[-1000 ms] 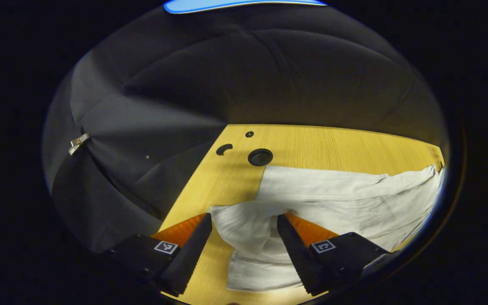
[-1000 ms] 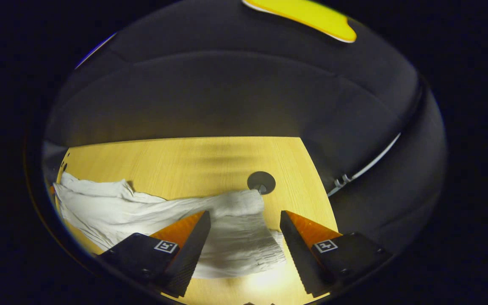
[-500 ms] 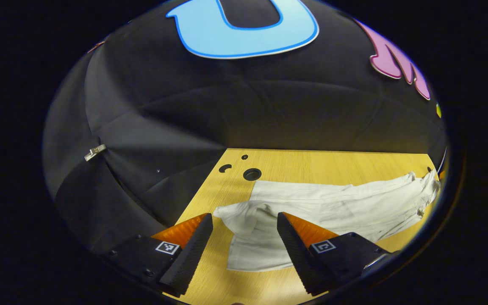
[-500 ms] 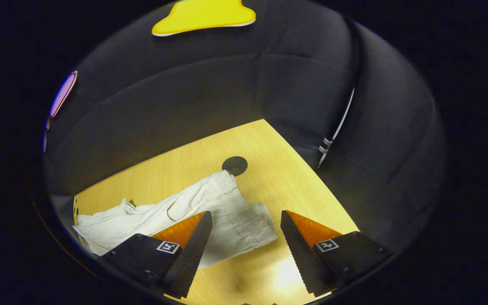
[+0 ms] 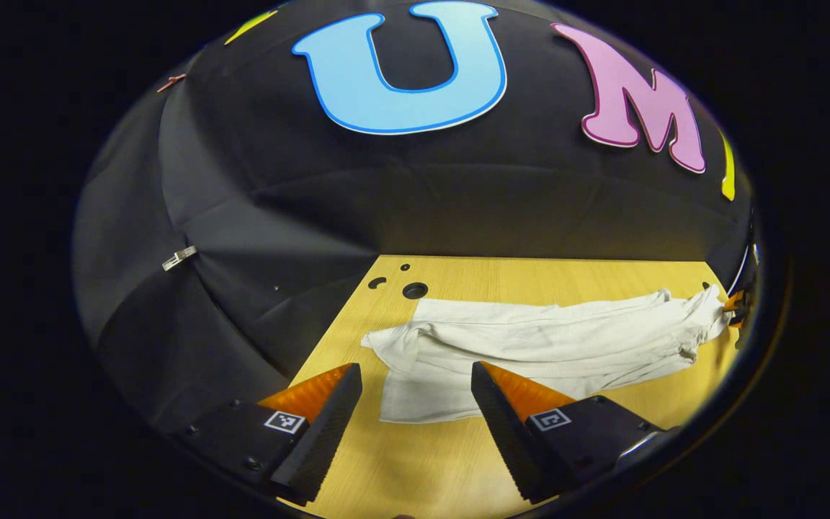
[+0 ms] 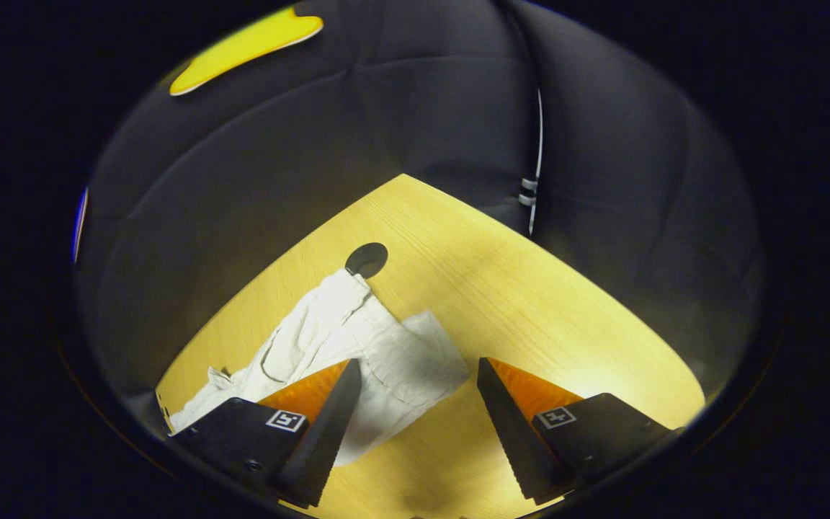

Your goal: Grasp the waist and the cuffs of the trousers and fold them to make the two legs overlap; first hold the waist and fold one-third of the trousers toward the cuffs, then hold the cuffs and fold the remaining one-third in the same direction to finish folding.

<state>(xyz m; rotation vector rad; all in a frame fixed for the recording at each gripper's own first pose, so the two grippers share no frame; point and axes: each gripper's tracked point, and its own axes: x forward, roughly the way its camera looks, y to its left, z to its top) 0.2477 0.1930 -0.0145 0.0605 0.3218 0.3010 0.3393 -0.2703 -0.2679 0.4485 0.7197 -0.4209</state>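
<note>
One wooden table (image 5: 530, 270), white trousers (image 5: 530, 346) on it, black cloth wall (image 5: 386, 194).

Below my jaws, a pale wooden table (image 5: 530, 270) carries white trousers (image 5: 530, 346) lying flat and rumpled across it. Their waist end (image 6: 400, 353) touches a round dark hole (image 6: 366, 258) in the tabletop; at the other end, a corner sits just beside another hole (image 5: 415, 290).
</note>
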